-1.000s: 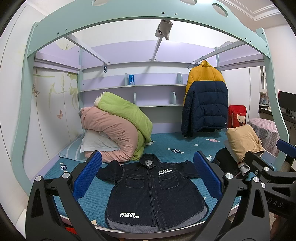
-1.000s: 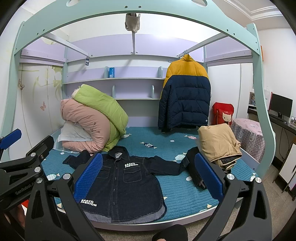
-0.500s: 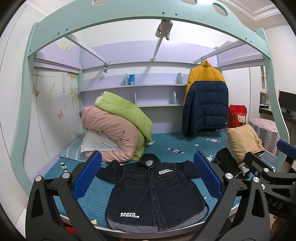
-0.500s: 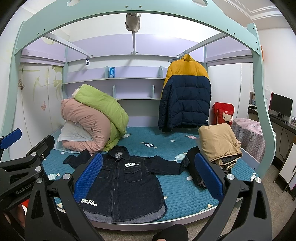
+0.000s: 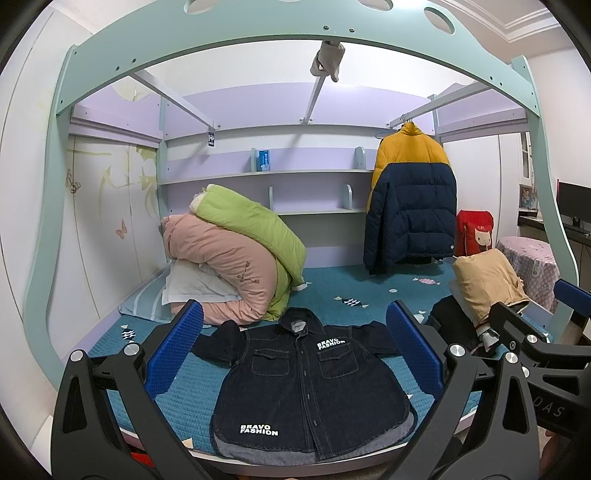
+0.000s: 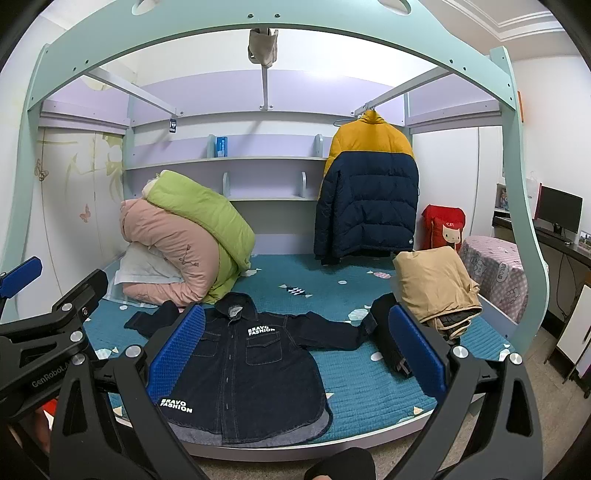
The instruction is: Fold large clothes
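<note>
A dark denim shirt jacket [image 5: 306, 384] with white "BRAVO FASHION" print lies flat, front up and sleeves spread, on the teal bed [image 5: 351, 295] near its front edge. It also shows in the right wrist view [image 6: 243, 373]. My left gripper [image 5: 293, 347] is open and empty, held in front of the bed and above the jacket's level. My right gripper [image 6: 295, 349] is open and empty too, to the right of the left one. Neither touches the jacket. The right sleeve [image 6: 332, 332] reaches toward a dark garment [image 6: 388, 339].
Rolled pink and green quilts [image 5: 236, 258] on pillows fill the bed's left back. A yellow and navy puffer jacket [image 5: 410, 206] hangs at the back right. A folded tan garment [image 6: 432, 288] lies at the bed's right side. A teal bed frame [image 5: 295, 33] arches overhead.
</note>
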`<state>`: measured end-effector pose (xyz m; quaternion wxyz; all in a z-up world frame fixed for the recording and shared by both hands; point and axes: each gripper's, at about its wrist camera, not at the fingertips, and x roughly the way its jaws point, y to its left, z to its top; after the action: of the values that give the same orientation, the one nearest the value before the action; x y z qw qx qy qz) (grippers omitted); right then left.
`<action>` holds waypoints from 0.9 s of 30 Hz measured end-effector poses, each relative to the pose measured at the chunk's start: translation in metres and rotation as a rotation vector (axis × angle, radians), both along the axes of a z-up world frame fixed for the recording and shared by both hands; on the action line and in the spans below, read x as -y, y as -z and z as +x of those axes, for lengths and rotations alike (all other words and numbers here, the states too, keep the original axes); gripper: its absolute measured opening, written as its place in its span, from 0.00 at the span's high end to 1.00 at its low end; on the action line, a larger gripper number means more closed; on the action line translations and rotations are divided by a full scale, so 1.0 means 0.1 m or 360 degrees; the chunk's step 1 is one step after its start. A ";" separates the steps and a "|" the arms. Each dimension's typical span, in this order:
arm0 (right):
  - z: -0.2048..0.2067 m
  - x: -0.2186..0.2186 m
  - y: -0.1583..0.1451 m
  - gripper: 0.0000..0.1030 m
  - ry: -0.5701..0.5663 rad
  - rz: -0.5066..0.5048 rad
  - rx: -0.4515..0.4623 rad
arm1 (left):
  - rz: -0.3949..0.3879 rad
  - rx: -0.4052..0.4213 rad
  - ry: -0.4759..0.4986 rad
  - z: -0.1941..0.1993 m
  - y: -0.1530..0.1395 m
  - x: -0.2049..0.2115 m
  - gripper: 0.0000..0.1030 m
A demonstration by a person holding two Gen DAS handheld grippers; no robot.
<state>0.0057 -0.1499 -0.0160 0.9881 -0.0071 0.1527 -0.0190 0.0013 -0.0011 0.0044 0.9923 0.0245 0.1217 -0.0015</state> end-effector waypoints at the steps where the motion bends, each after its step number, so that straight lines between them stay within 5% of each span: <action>1: 0.00 0.00 0.00 0.07 0.0000 0.0000 0.0000 | 0.0000 -0.0001 0.0000 0.01 0.00 0.00 0.04; 27: 0.00 0.03 -0.01 0.07 0.0003 0.0001 0.0004 | 0.0004 0.0009 -0.0002 -0.02 -0.12 -0.06 0.04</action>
<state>0.0055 -0.1524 -0.0145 0.9883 -0.0065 0.1514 -0.0199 -0.0007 0.0053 0.0167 0.9926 0.0257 0.1191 -0.0007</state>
